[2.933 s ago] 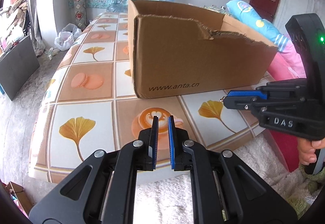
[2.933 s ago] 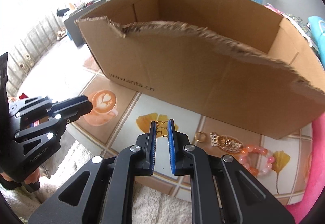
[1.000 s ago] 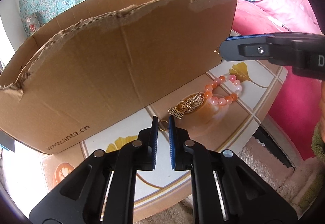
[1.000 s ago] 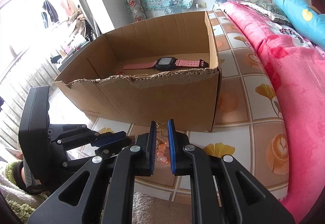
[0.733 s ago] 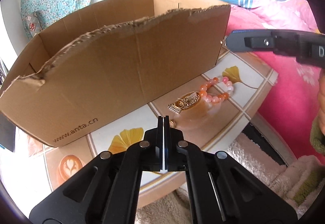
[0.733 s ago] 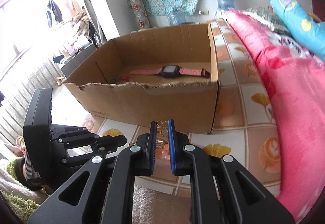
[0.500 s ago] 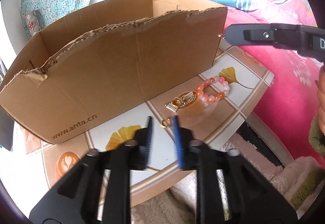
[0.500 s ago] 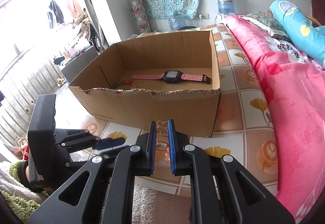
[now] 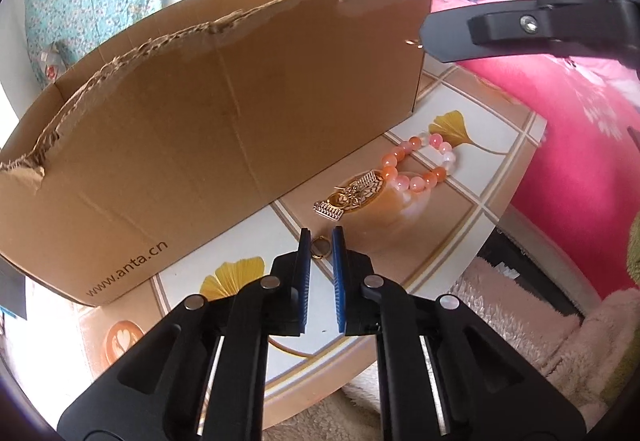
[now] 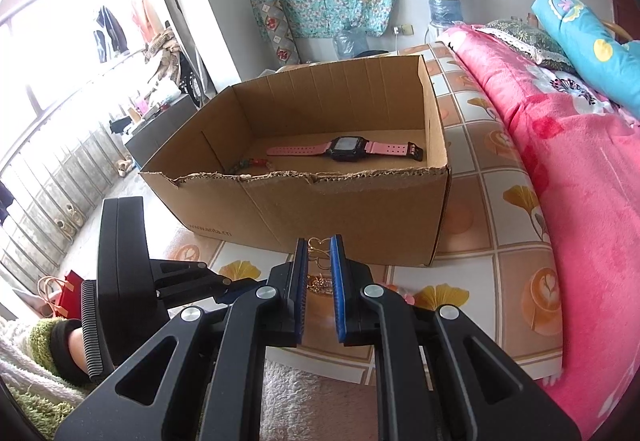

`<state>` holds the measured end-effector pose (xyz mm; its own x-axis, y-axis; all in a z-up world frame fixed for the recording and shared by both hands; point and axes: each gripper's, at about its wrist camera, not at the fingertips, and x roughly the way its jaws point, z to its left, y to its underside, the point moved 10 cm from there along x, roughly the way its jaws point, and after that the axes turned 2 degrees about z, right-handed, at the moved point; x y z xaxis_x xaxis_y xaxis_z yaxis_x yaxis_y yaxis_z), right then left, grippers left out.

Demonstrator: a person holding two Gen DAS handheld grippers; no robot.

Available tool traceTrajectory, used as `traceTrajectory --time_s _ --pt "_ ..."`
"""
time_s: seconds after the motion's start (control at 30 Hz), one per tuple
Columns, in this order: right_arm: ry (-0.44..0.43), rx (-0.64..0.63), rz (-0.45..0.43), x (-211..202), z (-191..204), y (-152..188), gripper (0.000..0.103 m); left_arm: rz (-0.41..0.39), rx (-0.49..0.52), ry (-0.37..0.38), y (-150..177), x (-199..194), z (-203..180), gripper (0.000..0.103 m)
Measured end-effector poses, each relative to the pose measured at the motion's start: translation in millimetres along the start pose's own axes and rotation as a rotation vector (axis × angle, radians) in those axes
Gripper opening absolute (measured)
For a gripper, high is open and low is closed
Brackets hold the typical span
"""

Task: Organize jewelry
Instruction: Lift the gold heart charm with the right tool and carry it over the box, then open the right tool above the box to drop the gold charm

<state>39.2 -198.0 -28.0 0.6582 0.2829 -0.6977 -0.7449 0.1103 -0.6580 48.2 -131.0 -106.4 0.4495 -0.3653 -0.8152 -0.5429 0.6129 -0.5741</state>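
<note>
A cardboard box stands on the tiled tablecloth; it also shows in the right wrist view with a pink watch and a small beaded piece inside. In front of it lie an orange bead bracelet, a gold filigree earring and a small gold ring. My left gripper is open, its fingertips either side of the ring, just above the table. My right gripper is raised in front of the box and shut on a gold earring.
A pink blanket covers the bed on the right. The table's front edge lies close below the left gripper, with fluffy rug beneath. A water jug stands at the back wall.
My left gripper shut briefly, then opened and came down around the gold ring. My right gripper rose and drew back with the earring, so the box interior shows.
</note>
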Motion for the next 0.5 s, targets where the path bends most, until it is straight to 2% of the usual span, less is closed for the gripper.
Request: traceTrajectory --time_s 0.33,0.5 --pt "-0.016 -0.023 -0.029 -14.3 7.8 -5.8 0.012 -0.022 -0.025 0.008 -1.0 -18.8 2.4 0.009" --pt "-0.062 -0.080 -0.098 -31.4 26.5 -36.1 0.012 -0.145 -0.062 0.040 -31.4 -77.2 10.0 0.010"
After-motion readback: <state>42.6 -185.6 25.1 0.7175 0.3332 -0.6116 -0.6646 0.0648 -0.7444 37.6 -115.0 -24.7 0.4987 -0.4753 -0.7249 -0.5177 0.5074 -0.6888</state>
